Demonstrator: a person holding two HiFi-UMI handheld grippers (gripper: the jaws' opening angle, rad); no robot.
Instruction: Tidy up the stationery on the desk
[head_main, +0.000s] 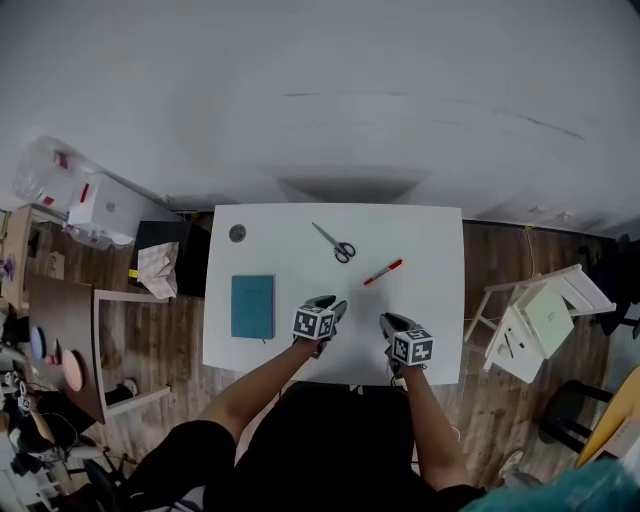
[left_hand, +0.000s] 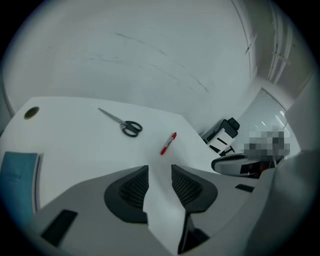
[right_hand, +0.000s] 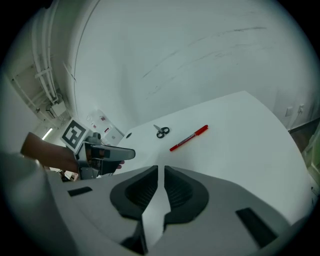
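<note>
Little of the tidying appears to have been done: the things are seen scattered over the white counter (head_main: 430, 300), and nothing is held.

The scissors (head_main: 335, 243) are taken as the landmark, lying flat and closed toward the far side. The red pen (head_main: 383, 272) is found near them, to their right and a little closer to the person, not touching them. The teal notebook (head_main: 252, 306) is laid well to their left and nearer the person. A small dark round thing (head_main: 237, 233) is seen to their left, by the far corner; what it is cannot be told.

The left gripper (head_main: 337, 307) is held nearer the person than the scissors, its jaws parted with only bare counter between them. The right gripper (head_main: 386, 322) is held beside it, below the pen, its jaws brought almost together on nothing.

Pen, scissors and notebook are all judged left to be gathered.
</note>
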